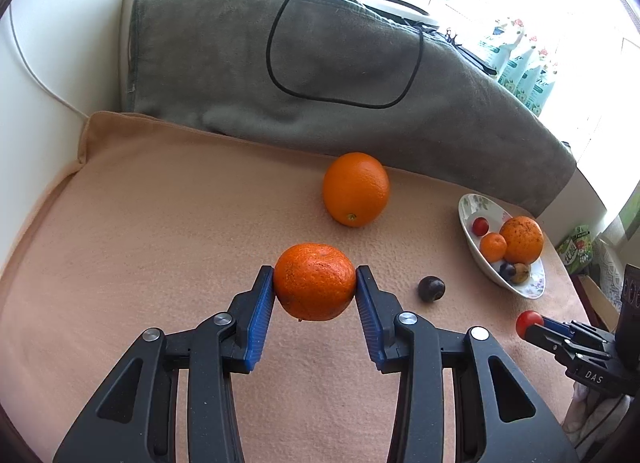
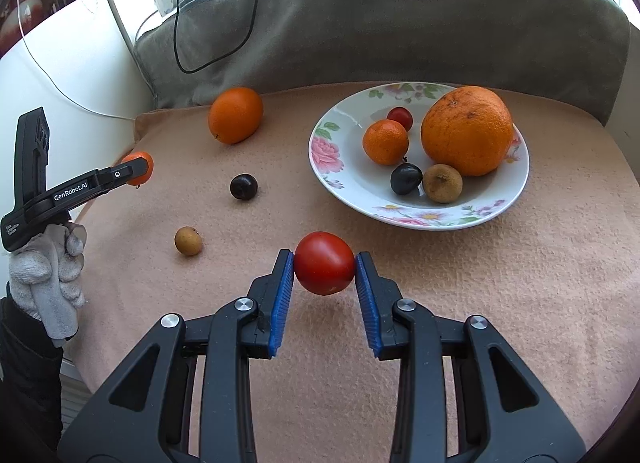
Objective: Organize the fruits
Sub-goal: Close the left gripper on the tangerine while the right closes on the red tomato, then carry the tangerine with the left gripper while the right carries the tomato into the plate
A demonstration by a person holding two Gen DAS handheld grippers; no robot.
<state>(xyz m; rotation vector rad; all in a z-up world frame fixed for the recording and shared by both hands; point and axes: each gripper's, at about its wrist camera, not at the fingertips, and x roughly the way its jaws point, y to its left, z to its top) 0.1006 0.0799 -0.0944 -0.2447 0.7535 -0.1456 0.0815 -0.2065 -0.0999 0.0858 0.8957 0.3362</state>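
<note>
Left wrist view: the left gripper (image 1: 315, 283) is clamped on 1 mandarin (image 1: 315, 282), both blue pads pressing its sides, the fruit held clear of the peach blanket (image 1: 160, 223). Relative to the floral plate (image 1: 476, 255) at right, 1 loose orange (image 1: 355, 189) lies well to its left and 1 dark plum (image 1: 431, 289) just left of its near rim. Right wrist view: the right gripper (image 2: 324, 265) is clamped on 1 red tomato (image 2: 324, 263), held just in front of the plate's (image 2: 332, 167) near rim. The plate contains 5 fruits. A brown fruit (image 2: 188, 241) lies well left of the plate. A gloved hand (image 2: 48, 267) grips the left gripper's handle.
</note>
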